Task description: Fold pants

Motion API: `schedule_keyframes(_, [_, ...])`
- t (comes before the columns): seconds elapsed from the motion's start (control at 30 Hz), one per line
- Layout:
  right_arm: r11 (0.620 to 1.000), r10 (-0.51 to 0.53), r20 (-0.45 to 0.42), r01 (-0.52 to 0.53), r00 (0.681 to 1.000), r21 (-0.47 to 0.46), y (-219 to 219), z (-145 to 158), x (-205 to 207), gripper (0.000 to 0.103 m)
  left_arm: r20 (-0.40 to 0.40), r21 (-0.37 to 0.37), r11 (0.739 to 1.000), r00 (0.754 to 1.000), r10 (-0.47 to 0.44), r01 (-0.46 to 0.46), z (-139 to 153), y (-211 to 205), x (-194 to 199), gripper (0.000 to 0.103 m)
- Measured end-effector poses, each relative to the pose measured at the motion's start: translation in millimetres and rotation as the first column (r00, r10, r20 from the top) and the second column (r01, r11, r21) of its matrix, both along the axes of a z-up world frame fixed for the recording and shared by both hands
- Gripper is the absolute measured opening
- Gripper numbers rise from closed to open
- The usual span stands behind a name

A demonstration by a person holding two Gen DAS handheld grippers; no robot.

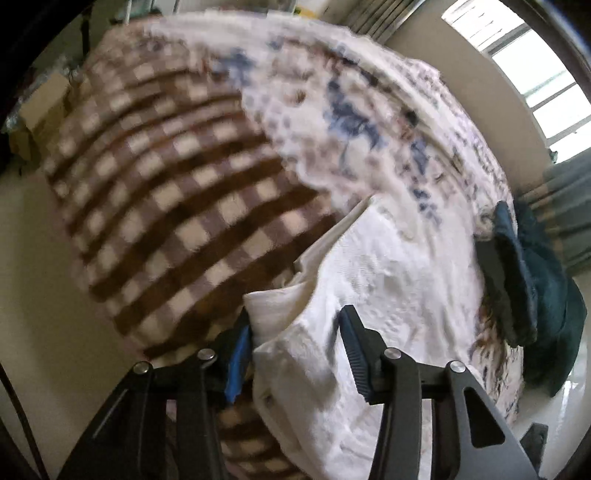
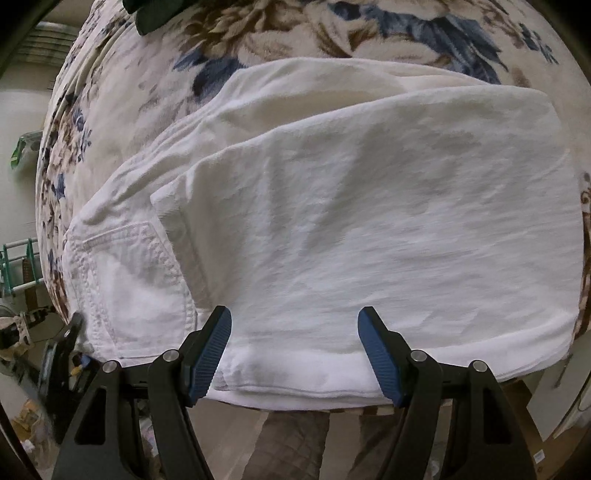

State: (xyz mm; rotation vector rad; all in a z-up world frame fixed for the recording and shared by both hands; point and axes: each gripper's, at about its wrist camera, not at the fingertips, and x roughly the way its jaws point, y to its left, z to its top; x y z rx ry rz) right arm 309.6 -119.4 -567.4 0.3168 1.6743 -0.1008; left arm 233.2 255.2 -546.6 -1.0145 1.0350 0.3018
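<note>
White pants (image 2: 351, 206) lie folded over on a bed with a floral blanket (image 2: 258, 33); a back pocket (image 2: 133, 280) shows at the left. My right gripper (image 2: 294, 332) is open, its jaws spread above the near folded edge, holding nothing. In the left wrist view the pants (image 1: 388, 280) lie at the lower right, with a raised fold (image 1: 273, 306) between the jaws. My left gripper (image 1: 295, 332) is open around that fold, its blue fingers (image 1: 238, 354) apart; the left finger is partly hidden by the cloth.
A brown and cream checked blanket (image 1: 166, 192) covers the left part of the bed. Dark teal clothes (image 1: 532, 280) lie at the bed's right edge. A window (image 1: 535, 74) is behind. The bed edge and floor (image 2: 229, 435) lie just below the right gripper.
</note>
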Motion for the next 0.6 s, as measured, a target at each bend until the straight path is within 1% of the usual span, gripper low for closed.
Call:
schedule_keyframes(0.03, [1.000,-0.001,-0.006,0.001,1.000,0.003,0.2,-2.3,0.2,0.074,-0.006,-0.037,0.999,1.000,0.011,-0.011,-13.2,2.4,3.8,0.047])
schedule_keyframes(0.07, [1.000,-0.001,-0.011,0.001,1.000,0.005,-0.2,-4.2,0.2,0.073,-0.005,-0.076,0.997,1.000,0.024,-0.024,-24.1,6.6,7.5,0.048])
schedule_keyframes(0.13, [1.000,-0.011,-0.019,0.011,1.000,0.015,-1.5,-9.2,-0.2,0.074,0.016,-0.102,0.994,0.999,0.036,-0.034,-24.6,12.0,9.7,0.046])
schedule_keyframes(0.17, [1.000,-0.020,-0.020,0.020,1.000,0.020,-2.0,-11.4,-0.2,0.074,0.042,-0.103,0.994,0.999,0.032,-0.028,-18.5,11.9,10.2,0.042])
schedule_keyframes(0.2, [0.999,-0.027,-0.018,0.027,0.999,0.026,-4.9,-12.5,-1.2,0.073,0.064,-0.091,0.996,0.998,0.017,-0.011,-11.8,10.6,9.1,0.035])
schedule_keyframes(0.23, [0.999,-0.037,-0.017,0.037,0.999,0.033,-7.1,-13.4,-1.6,0.073,0.081,-0.072,0.997,0.997,-0.004,0.010,-4.8,8.3,9.4,0.031])
schedule_keyframes(0.3, [0.997,-0.061,-0.013,0.061,0.998,0.050,-12.6,-13.7,-2.8,0.074,0.111,-0.048,0.998,0.994,-0.023,0.029,8.1,5.3,6.9,0.029])
schedule_keyframes(0.33, [0.996,-0.067,-0.013,0.068,0.998,0.056,-14.2,-13.4,-3.0,0.074,0.112,-0.034,0.999,0.993,-0.030,0.034,14.6,4.1,6.1,0.028])
schedule_keyframes(0.43, [0.995,-0.074,0.005,0.073,0.997,0.060,-21.4,-7.3,-3.8,0.073,0.144,-0.024,0.999,0.989,-0.037,0.040,43.1,-2.6,6.2,0.027])
schedule_keyframes(0.47, [0.995,-0.076,0.016,0.075,0.997,0.063,-24.2,-4.0,-4.1,0.074,0.180,-0.013,0.998,0.982,-0.061,0.064,63.5,-9.7,8.6,0.027])
schedule_keyframes(0.5, [0.995,-0.081,0.024,0.080,0.996,0.066,-28.1,-0.5,-3.2,0.073,0.205,-0.003,0.996,0.975,-0.083,0.086,77.8,-15.7,10.4,0.026])
schedule_keyframes(0.57, [0.990,-0.112,0.048,0.108,0.993,0.086,-41.8,8.9,-4.4,0.073,0.278,0.040,0.983,0.943,-0.185,0.180,121.6,-43.8,17.9,0.026])
schedule_keyframes(0.6, [0.989,-0.123,0.052,0.118,0.991,0.092,-48.1,12.9,-5.0,0.073,0.302,0.048,0.975,0.927,-0.222,0.218,134.4,-55.8,22.4,0.025])
